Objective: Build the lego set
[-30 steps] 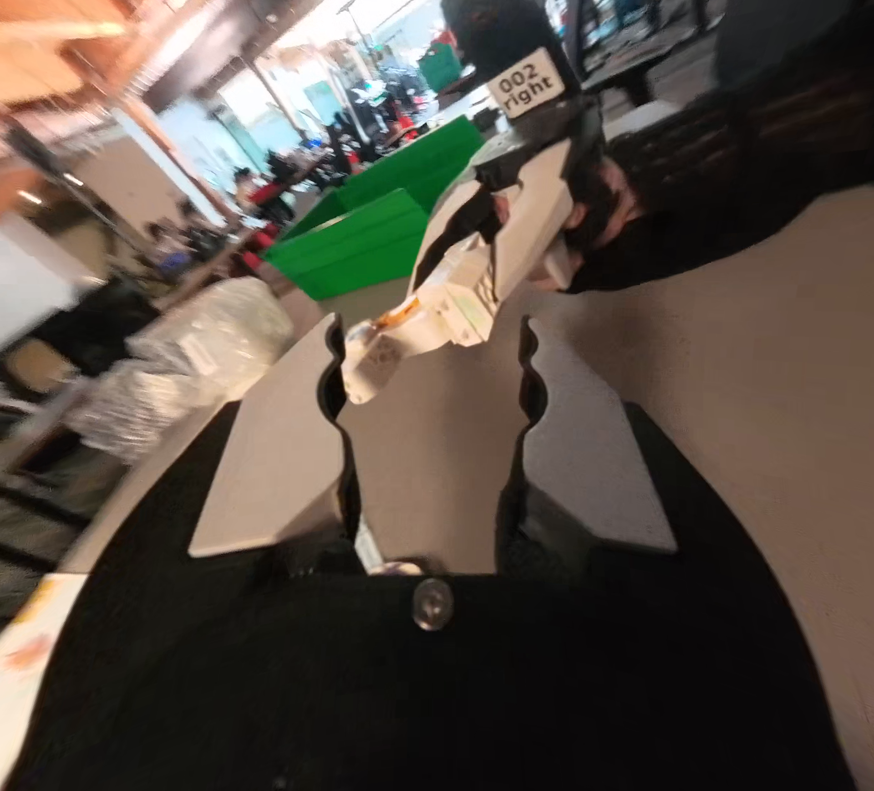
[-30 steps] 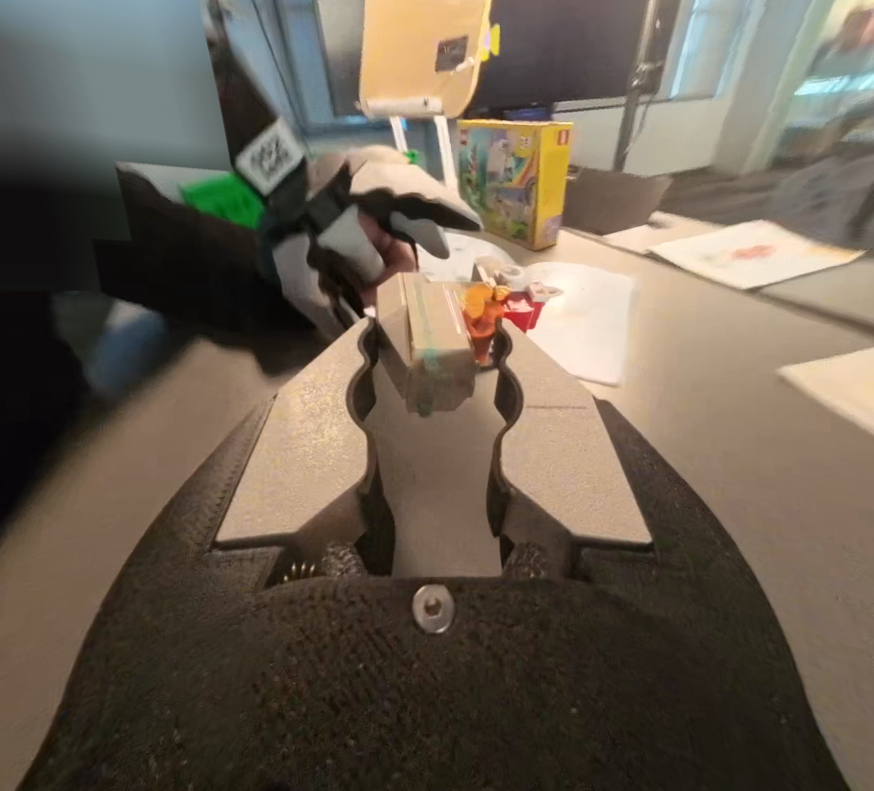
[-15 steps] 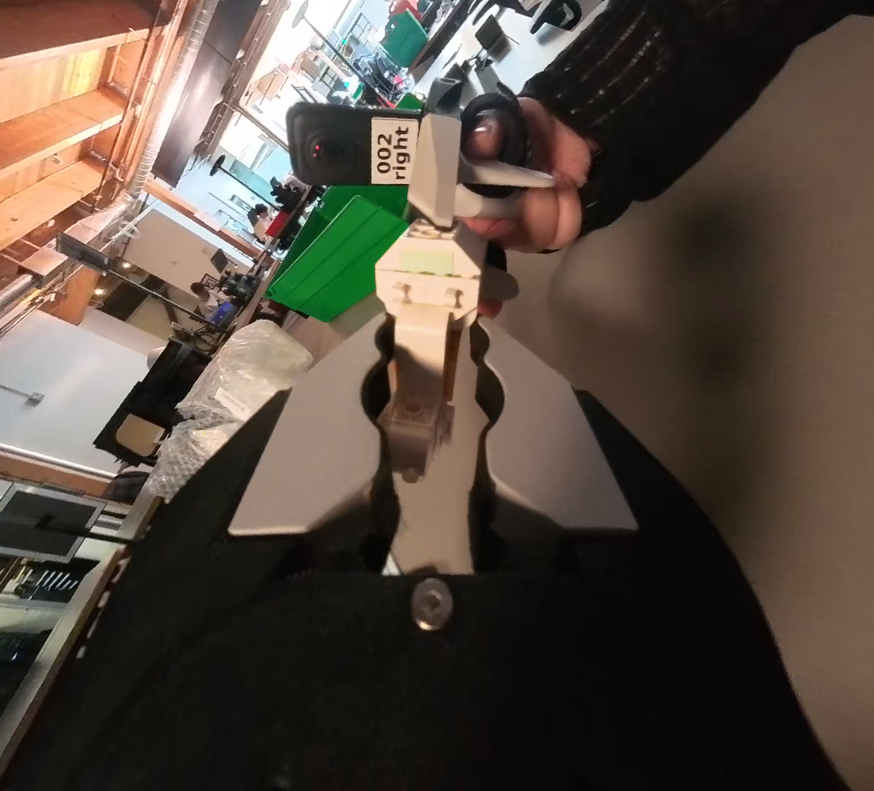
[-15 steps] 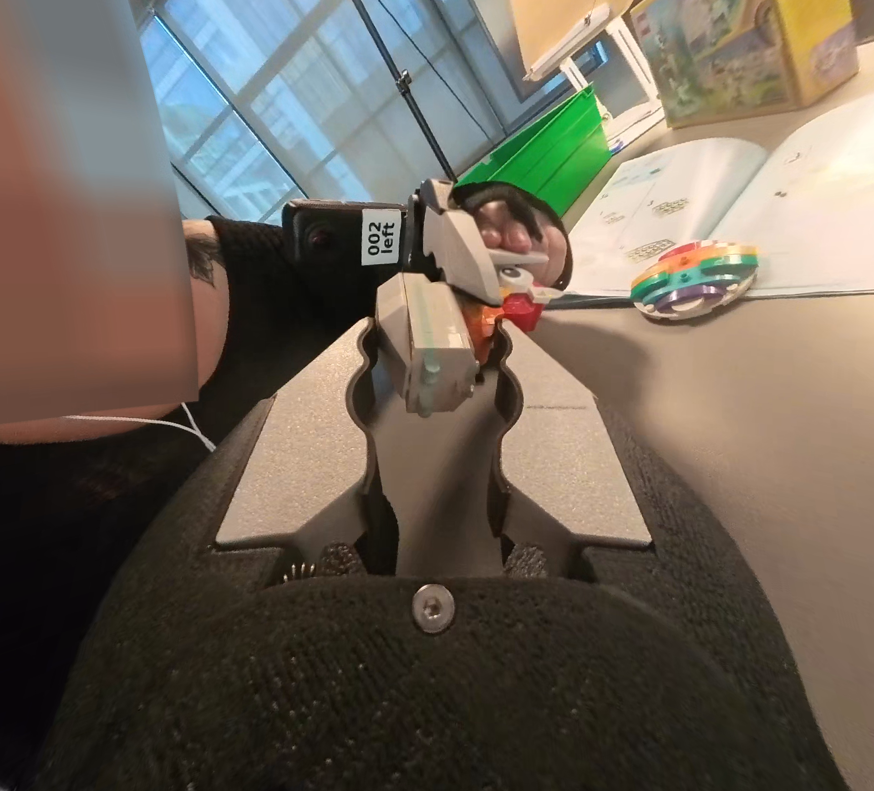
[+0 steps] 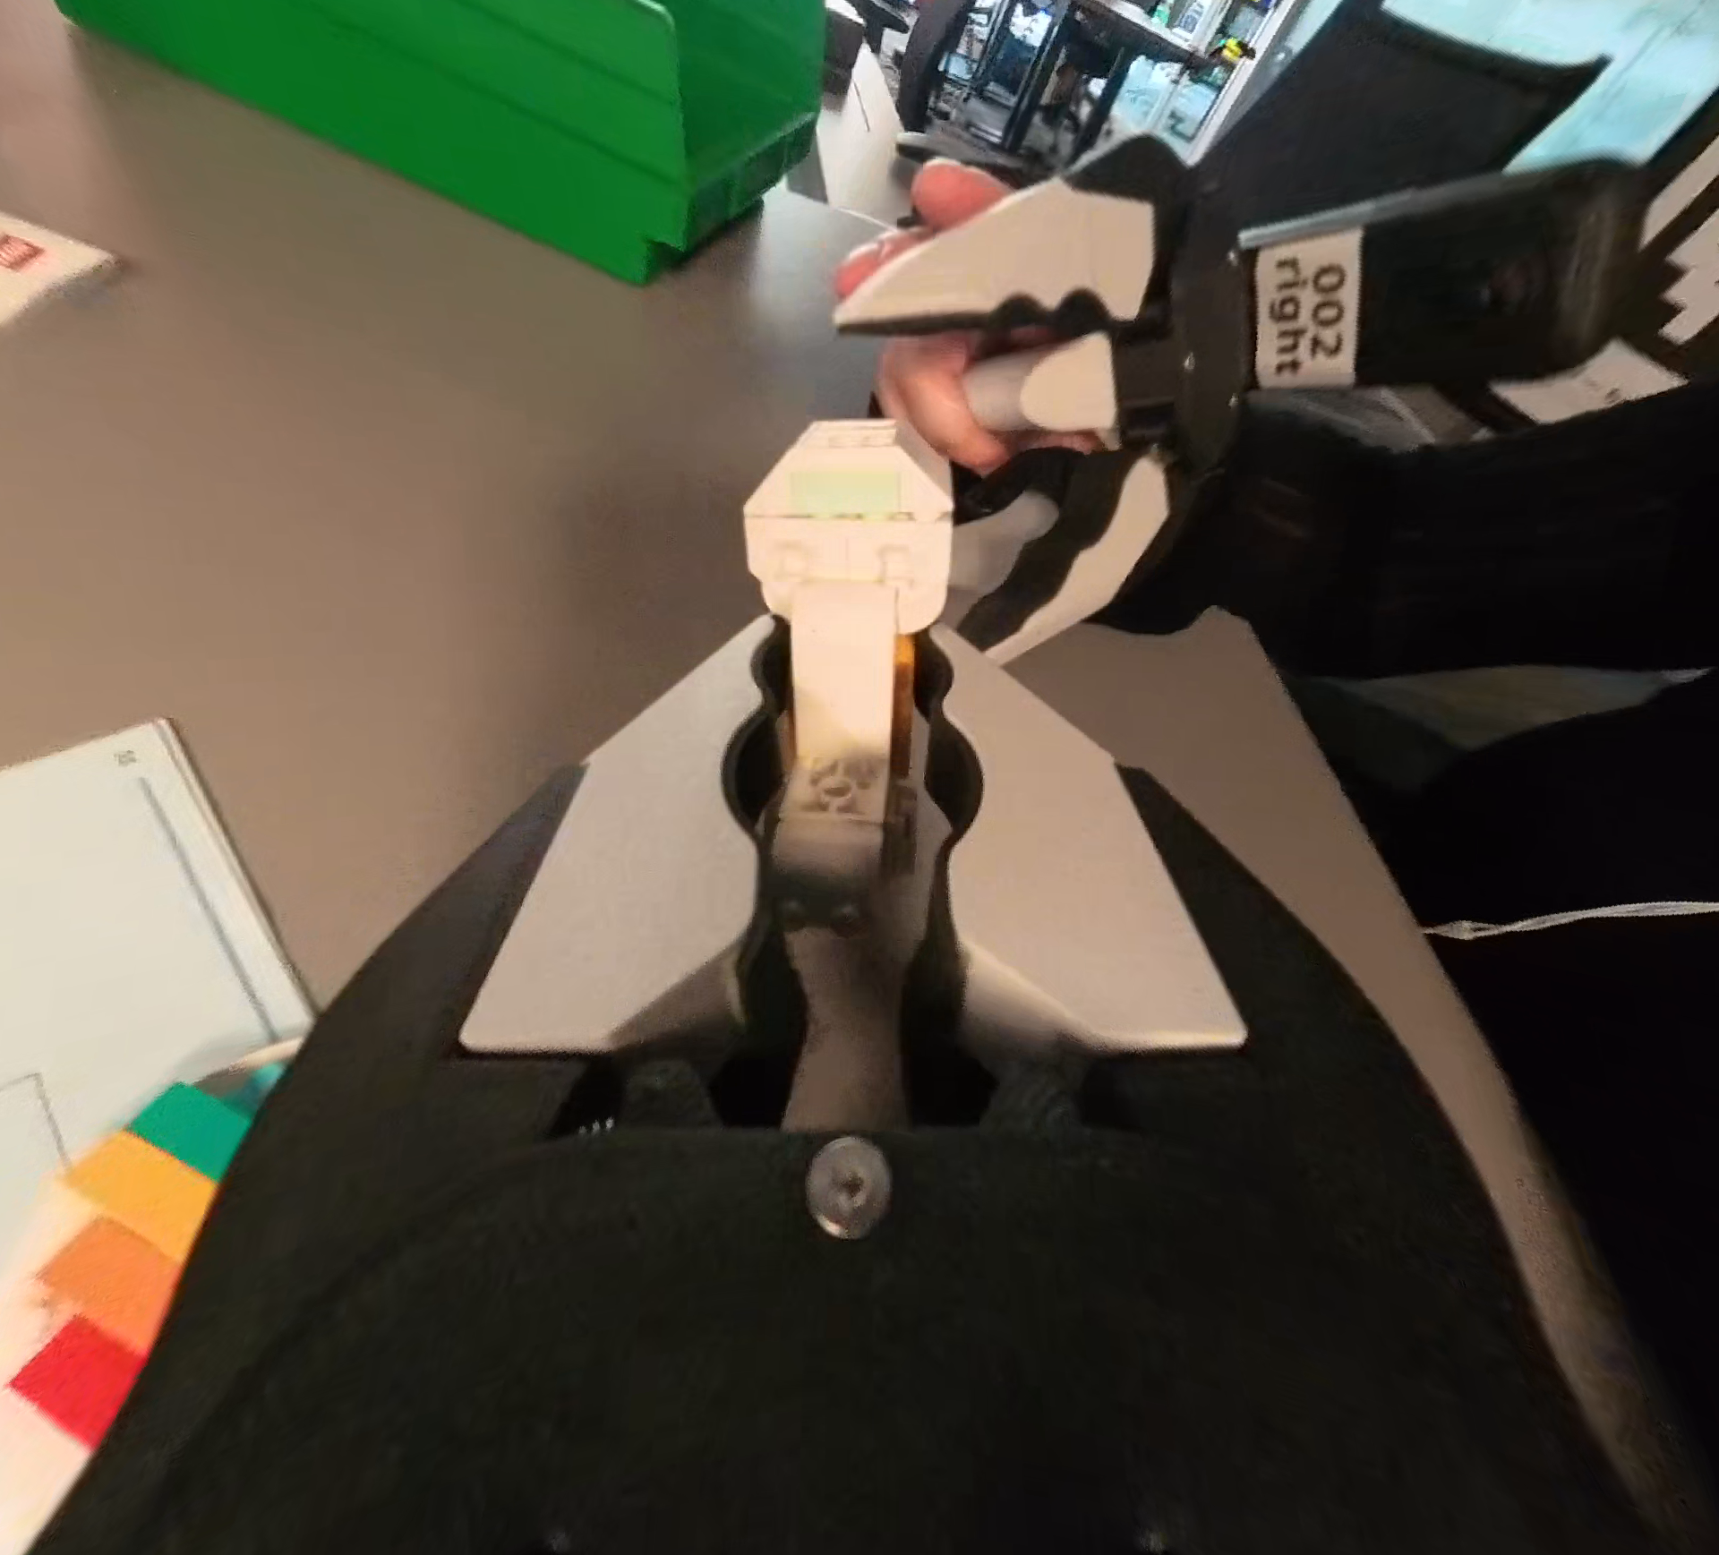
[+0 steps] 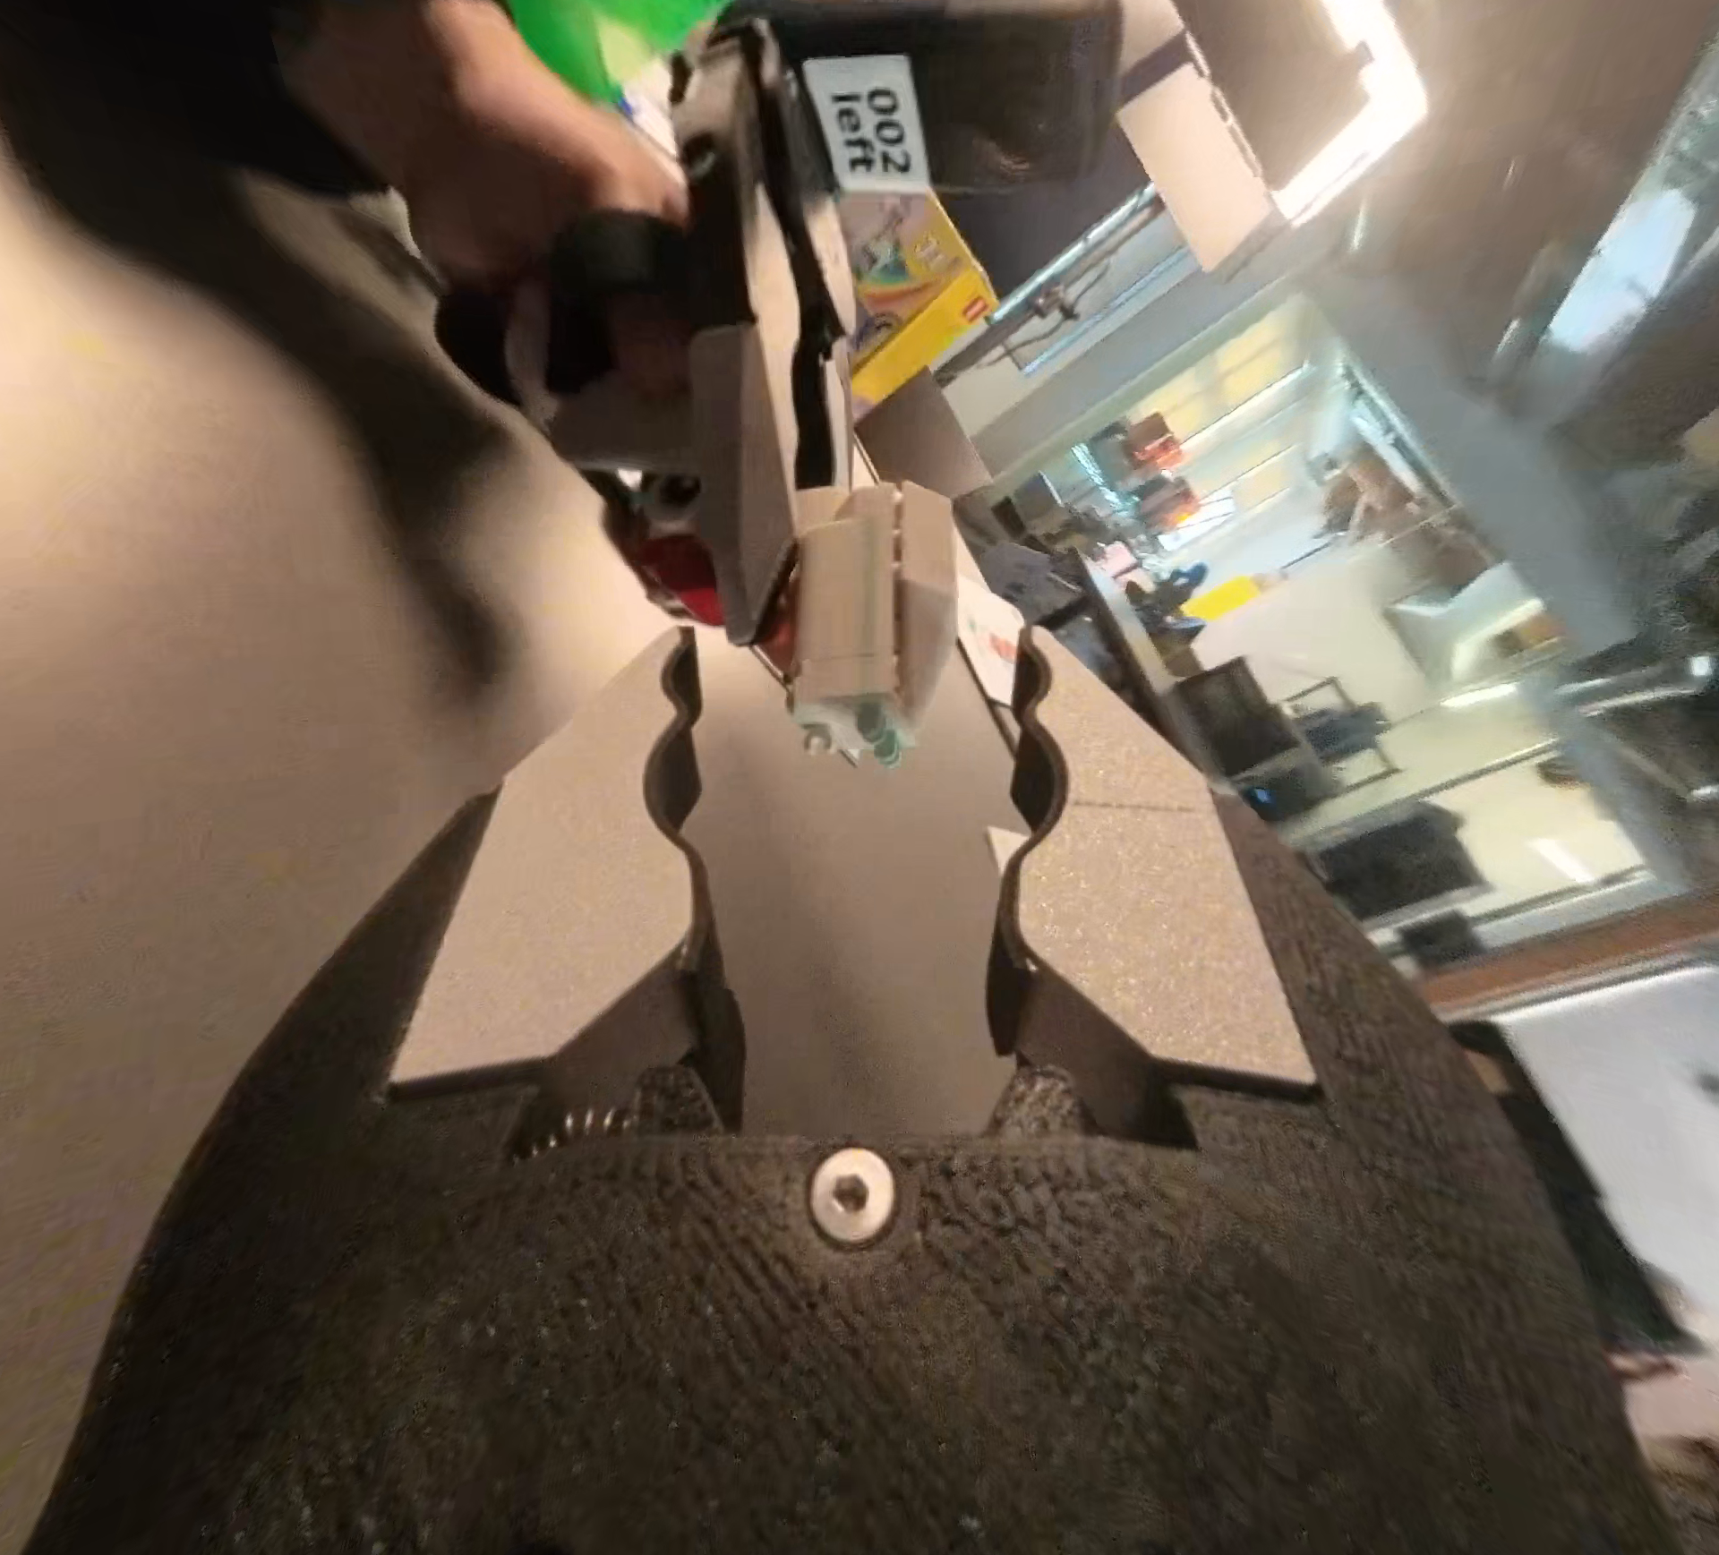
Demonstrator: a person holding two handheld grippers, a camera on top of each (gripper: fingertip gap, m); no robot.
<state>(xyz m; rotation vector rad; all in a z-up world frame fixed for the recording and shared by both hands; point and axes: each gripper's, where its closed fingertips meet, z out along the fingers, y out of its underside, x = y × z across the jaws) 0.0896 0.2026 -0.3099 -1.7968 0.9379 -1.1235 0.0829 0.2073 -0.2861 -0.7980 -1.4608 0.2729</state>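
Observation:
My left gripper (image 5: 851, 655) is shut on a small white lego assembly (image 5: 848, 543) with a pale green panel and an orange part on one side. It holds the assembly in the air above the grey table (image 5: 372, 441). My right gripper (image 6: 853, 655) is open and empty, its jaws wide apart just short of the assembly (image 6: 870, 608). The left gripper (image 6: 791, 608) comes in from above there, with a red part behind its finger. In the left wrist view the right gripper (image 5: 907, 478) is to the right of the assembly, jaws spread.
A green bin (image 5: 419, 22) stands at the far left of the table. An open instruction booklet (image 5: 112, 906) and a rainbow-coloured piece (image 5: 112, 1231) lie at the near left. A yellow lego box (image 6: 916, 301) stands behind the left gripper. A person's dark sleeve (image 5: 1488, 534) is at the right.
The right gripper held the assembly, the left gripper closed on it too, and now the right has opened and let go. Both grippers have turned.

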